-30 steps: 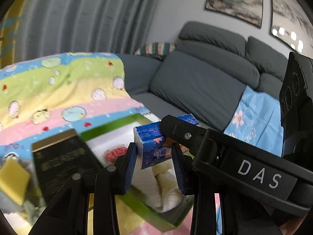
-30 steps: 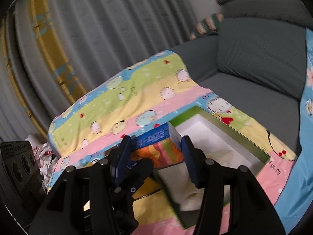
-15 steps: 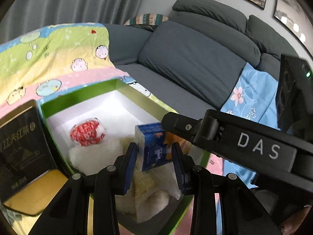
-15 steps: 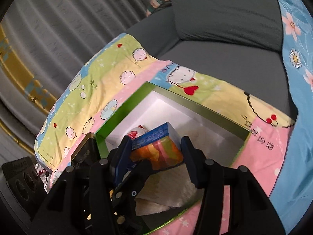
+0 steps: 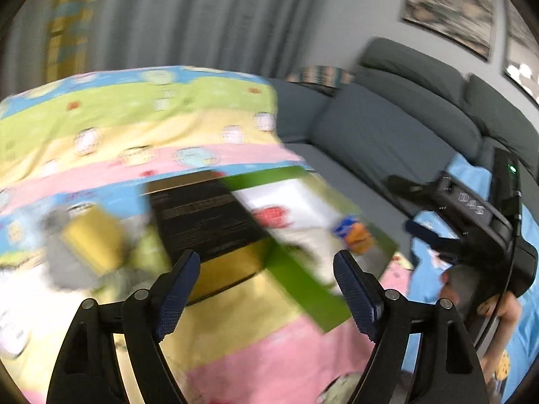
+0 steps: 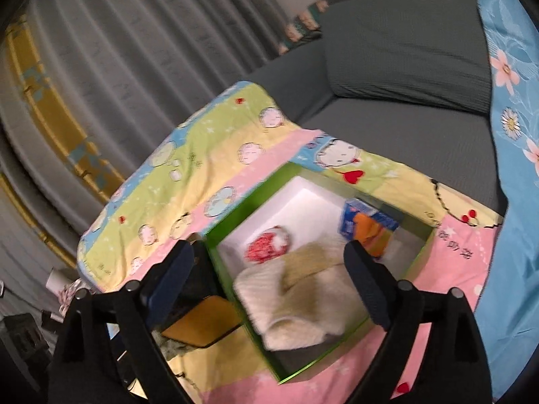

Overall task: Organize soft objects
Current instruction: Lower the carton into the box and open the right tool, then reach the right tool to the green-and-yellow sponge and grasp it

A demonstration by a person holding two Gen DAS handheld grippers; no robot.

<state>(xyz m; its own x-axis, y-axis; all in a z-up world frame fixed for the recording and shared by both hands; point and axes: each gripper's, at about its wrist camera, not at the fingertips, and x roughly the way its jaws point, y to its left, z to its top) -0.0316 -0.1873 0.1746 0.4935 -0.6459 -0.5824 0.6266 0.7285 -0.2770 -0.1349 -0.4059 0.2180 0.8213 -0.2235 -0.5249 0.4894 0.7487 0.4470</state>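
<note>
Tissue pack (image 6: 365,224), blue and orange, is seen lying in the far right corner of the green box (image 6: 417,252), no longer clamped as it was half a second earlier. Both sets of jaws have just been opening, and nothing is held between them now. The left gripper (image 5: 267,281) is shown spread wide over the box's near edge; the right gripper (image 6: 269,281) is spread wide above a cream towel (image 6: 296,303) inside the box. A red and white bundle (image 6: 267,244) is seen beside the towel. The left view is blurred and has swung away from the box since the earlier frame. A black and gold box (image 5: 205,219) is placed just left of the green one. Everything is laid on a striped cartoon blanket (image 6: 209,141). A grey sofa (image 6: 404,67), a blue floral cloth (image 6: 515,134) and grey curtains (image 6: 134,50) are seen behind.
</note>
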